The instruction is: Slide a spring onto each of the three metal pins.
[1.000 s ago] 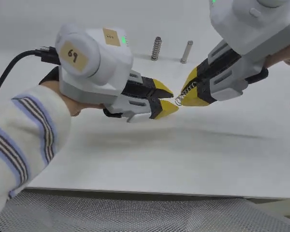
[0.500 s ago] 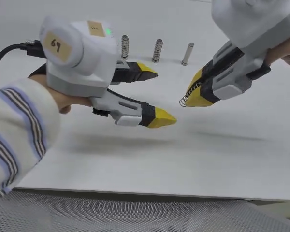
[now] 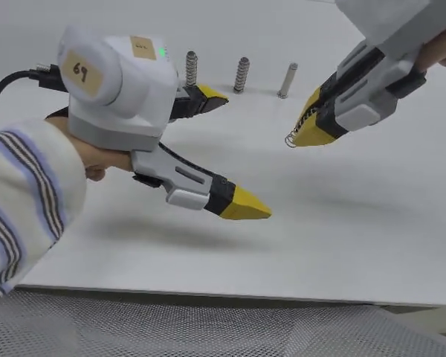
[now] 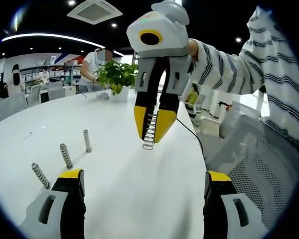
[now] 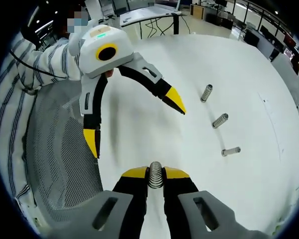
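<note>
- Spring (image 5: 155, 177) sits clamped between the tips of the right gripper (image 3: 305, 134), held above the table (image 3: 342, 223).
- Left gripper (image 3: 238, 154) gapes wide, empty.
- One bare pin (image 3: 287, 80) stands beside two sprung pins (image 3: 241, 74); office, plant (image 4: 114, 74) behind.

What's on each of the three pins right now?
Springs sleeve the far-left pin and the middle pin, hiding most of their shafts. The third pin is bare; the right gripper holds its spring.

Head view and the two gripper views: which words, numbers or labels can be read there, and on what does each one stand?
"69": handwritten on the large tan sticker on the round rear end of the white left gripper.
Unreadable: the marks on the small tan sticker on top of that gripper are too small.
</note>
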Action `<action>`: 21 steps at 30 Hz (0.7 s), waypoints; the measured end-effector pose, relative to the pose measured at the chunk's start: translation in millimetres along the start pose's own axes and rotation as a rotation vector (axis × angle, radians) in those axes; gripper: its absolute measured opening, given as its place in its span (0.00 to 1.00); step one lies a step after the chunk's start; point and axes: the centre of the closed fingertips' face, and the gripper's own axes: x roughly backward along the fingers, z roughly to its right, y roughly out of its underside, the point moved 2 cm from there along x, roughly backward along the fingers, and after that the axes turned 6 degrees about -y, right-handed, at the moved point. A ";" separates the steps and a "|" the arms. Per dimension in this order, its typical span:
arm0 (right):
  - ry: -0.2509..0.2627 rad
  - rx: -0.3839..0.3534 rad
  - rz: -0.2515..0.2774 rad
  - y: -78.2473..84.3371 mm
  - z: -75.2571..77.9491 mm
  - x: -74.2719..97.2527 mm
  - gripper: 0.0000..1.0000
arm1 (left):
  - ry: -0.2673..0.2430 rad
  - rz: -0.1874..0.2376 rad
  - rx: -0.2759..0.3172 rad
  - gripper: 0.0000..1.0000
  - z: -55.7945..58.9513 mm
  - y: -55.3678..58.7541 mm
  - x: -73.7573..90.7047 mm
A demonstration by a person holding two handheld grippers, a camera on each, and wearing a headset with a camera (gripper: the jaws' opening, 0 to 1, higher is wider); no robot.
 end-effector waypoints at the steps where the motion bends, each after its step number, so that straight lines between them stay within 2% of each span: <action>1: 0.003 -0.003 -0.001 0.5 3.7 1.4 0.08 | 0.003 0.001 0.008 0.98 0.4 -0.6 0.5; 10: 0.045 -0.002 -0.030 4.0 17.5 15.9 0.08 | -0.013 0.002 0.023 0.98 -5.1 -1.9 3.1; 18: 0.081 -0.007 -0.061 0.8 45.1 26.7 0.08 | -0.025 0.001 0.033 0.98 -8.1 -0.8 4.1; 21: 0.103 0.006 -0.075 -1.8 60.5 29.2 0.08 | -0.025 -0.003 0.045 0.98 -8.4 0.2 4.1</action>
